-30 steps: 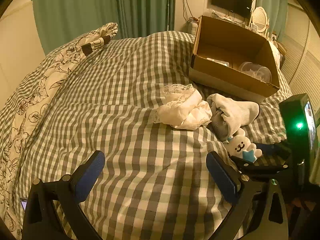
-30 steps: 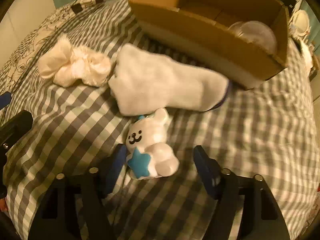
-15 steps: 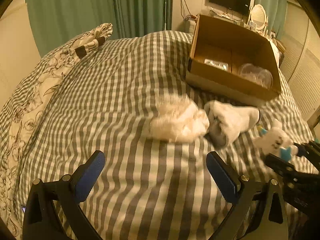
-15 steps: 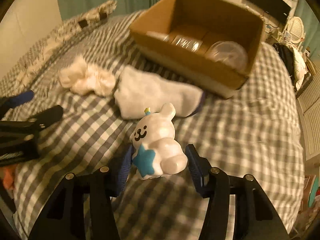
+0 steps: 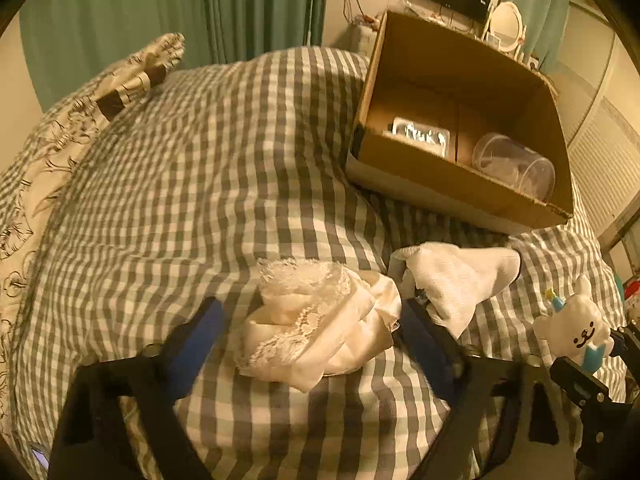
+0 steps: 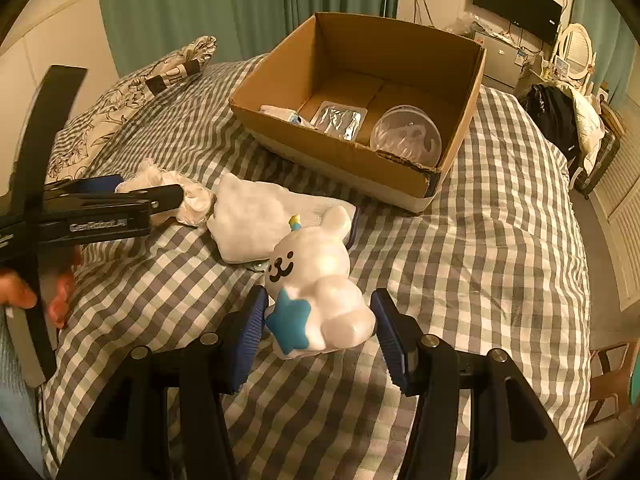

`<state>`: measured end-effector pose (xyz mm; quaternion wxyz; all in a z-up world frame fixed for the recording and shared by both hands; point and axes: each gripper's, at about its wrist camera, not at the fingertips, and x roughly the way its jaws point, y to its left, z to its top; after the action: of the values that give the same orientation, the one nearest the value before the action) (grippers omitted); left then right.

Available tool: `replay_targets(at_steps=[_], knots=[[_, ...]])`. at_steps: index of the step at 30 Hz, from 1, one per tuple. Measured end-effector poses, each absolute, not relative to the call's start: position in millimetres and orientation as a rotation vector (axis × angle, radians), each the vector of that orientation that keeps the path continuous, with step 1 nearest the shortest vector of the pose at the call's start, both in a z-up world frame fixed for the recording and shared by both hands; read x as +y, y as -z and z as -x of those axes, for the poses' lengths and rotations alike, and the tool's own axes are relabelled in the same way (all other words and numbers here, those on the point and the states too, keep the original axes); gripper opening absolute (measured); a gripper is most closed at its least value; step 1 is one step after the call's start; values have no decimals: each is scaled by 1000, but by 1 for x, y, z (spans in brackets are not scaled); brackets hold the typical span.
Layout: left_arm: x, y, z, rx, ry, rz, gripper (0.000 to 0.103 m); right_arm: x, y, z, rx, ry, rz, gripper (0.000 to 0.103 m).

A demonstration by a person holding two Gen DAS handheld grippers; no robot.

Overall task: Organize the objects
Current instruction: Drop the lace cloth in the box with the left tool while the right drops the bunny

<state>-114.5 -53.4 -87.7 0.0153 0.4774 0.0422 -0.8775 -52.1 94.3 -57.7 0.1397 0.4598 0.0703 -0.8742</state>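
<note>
My right gripper (image 6: 318, 334) is shut on a white bunny toy (image 6: 316, 280) with a blue star and holds it above the bed; the toy also shows in the left wrist view (image 5: 576, 328). My left gripper (image 5: 308, 332) is open, its fingers on either side of a cream lace cloth (image 5: 316, 328) lying on the checked bedspread. A white sock (image 5: 460, 280) lies just right of the cloth, also seen in the right wrist view (image 6: 256, 216). An open cardboard box (image 6: 452, 148) stands beyond them on the bed.
The box holds a clear round container (image 6: 406, 138), a foil packet (image 6: 340, 118) and a small item (image 6: 280, 112). A floral pillow (image 5: 80, 120) lies at the left. Green curtains (image 5: 200, 4) hang behind. The bed's right edge (image 6: 580, 240) drops to the floor.
My right gripper has closed on the bunny toy and lifted it off the bed. My left gripper has moved forward until its open fingers flank the lace cloth.
</note>
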Motion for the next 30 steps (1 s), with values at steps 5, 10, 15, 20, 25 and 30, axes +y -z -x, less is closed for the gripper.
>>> replay_targets(at_steps=[5, 10, 15, 20, 25, 30], knots=[[-51, 92, 113, 140, 2737, -1518, 43, 94, 60, 53, 203, 2517, -1330, 53], [-41, 84, 100, 77, 2779, -1496, 19, 94, 54, 49, 206, 2528, -1312, 53], [-39, 69, 81, 73, 2795, -1459, 18, 95, 37, 41, 205, 2554, -1263, 53], [-33, 41, 56, 77, 2844, -1391, 18, 100, 13, 25, 200, 2591, -1202, 53], [-24, 3, 39, 77, 2918, -1292, 18, 104, -14, 6, 199, 2631, -1135, 53], [-14, -30, 34, 89, 2978, -1212, 18, 107, -42, -9, 212, 2660, -1055, 53]])
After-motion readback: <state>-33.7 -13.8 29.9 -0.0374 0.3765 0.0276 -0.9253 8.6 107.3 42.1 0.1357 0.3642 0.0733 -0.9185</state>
